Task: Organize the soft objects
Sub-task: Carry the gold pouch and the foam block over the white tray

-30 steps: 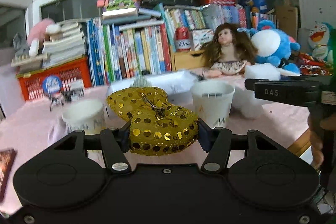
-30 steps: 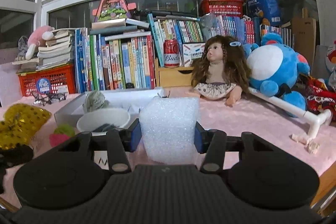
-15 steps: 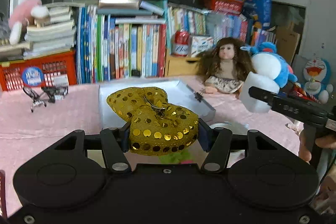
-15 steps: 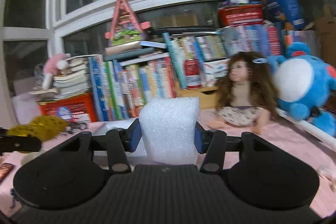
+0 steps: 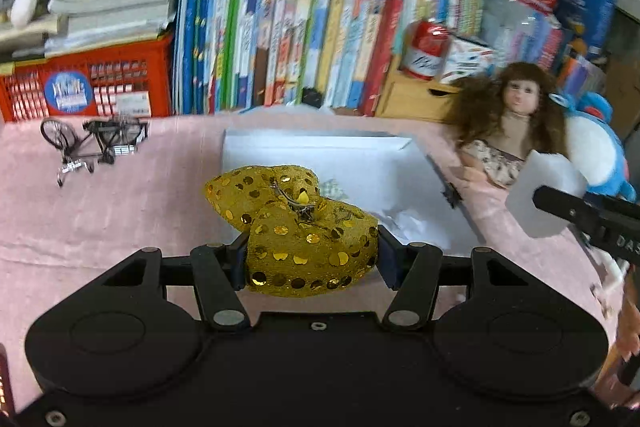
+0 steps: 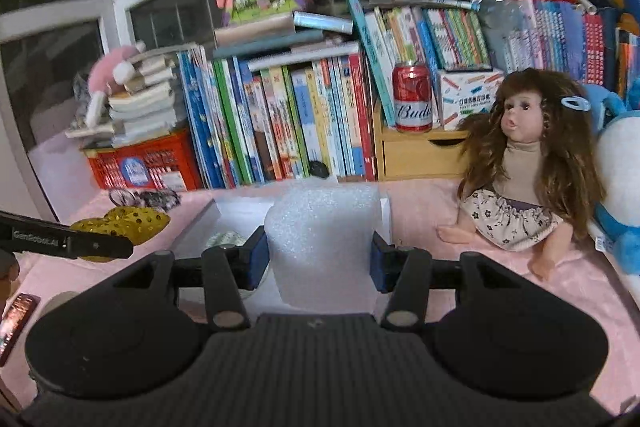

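Step in hand: transport. Both soft items are gripped and carried clear of the pink tablecloth (image 5: 120, 211), toward the white box (image 5: 360, 163) at frame centre.

Left gripper (image 5: 310, 255): the jaws stand partly open and are clamped on the gold sequinned bow (image 5: 296, 227). Both blue pads press into its near lobe; the far lobe projects forward over the near left corner of the box. A small metal clip shows at the bow's knot.

Right gripper (image 6: 318, 259): the jaws stand partly open and are clamped on the white foam block (image 6: 324, 243). The pads dent its two sides. In the right wrist view the block sits low in the frame centre, in front of the box (image 6: 200, 223), hiding most of the interior. In the left wrist view the block appears at the right edge, just in front of the doll (image 5: 512, 131).

Box contents: a pale crumpled item lies inside, partly hidden; its kind cannot be told.

Next move, by judgement: bring each gripper over the open box, lower until the item is within the walls, then open the jaws. The two grippers converge on the same box, so stagger the placements to avoid fouling one another. Foam and fabric spring back on release, so free them low to prevent rolling out.

Keep clear of the miniature bicycle (image 5: 92, 143) at left.
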`<state>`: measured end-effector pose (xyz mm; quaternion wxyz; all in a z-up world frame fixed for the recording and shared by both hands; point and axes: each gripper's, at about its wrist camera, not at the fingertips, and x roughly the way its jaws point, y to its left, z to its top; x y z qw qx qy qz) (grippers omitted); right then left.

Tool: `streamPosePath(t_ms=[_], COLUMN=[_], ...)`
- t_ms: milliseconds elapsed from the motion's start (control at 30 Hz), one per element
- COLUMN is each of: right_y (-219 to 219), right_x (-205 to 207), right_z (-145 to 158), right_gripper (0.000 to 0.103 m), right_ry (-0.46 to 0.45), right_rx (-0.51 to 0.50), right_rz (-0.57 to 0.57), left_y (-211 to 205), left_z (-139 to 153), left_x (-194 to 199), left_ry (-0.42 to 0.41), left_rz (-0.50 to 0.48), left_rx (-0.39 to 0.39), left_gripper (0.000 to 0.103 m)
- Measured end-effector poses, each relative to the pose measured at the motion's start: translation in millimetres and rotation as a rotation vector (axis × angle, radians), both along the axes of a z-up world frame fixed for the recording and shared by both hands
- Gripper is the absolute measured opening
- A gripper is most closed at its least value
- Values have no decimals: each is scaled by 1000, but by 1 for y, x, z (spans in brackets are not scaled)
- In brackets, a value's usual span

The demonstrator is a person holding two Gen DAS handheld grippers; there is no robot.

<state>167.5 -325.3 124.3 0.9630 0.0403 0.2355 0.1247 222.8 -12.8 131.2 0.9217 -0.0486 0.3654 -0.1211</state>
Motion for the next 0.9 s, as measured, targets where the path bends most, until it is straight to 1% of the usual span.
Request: streamPosePath(t_ms=[67,167,267,400,533,733,900], right_y=[4,10,17,25,29,33,37], right_x=[15,37,53,71,87,106,114], right_z=[-2,-12,-24,-37,-48,-61,-64], right_gripper=[56,56,56,56,56,56,56], right_ry=[46,115,159,197,241,294,284], right_rx=[-29,-69,-111,-147,-172,-181,-160], right_rz=[0,-9,-10,-12,-17,-13,4], left_y=[-4,-7,-10,-17,-24,-36,-41], left_z=[-8,-22,-35,-49,-58,-65,-68], left_x=[16,39,54,72,83,99,109], left_ry=[37,100,133,172,189,214,228], left_rz=[-5,22,46,50,62,60,51], left_rx=[10,15,33,59,78,75,27], left_gripper=[57,57,57,57,57,57,58])
